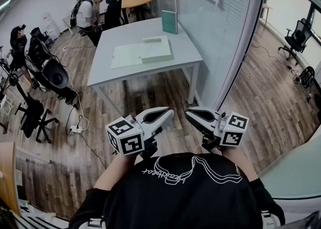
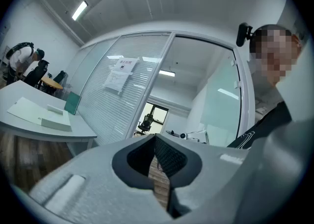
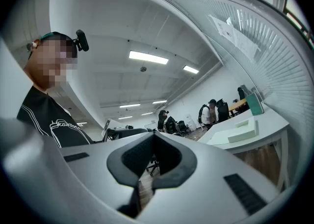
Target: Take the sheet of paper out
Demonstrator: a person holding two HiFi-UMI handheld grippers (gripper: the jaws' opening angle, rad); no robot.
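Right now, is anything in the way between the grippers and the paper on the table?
Nothing visible is. Only open wooden floor lies between the left gripper, the right gripper and the table. The paper lies flat there, with a white box at its right edge.

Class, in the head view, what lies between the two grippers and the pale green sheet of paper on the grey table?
Only bare wood-plank floor and the grey table's near edge, as the head view shows.
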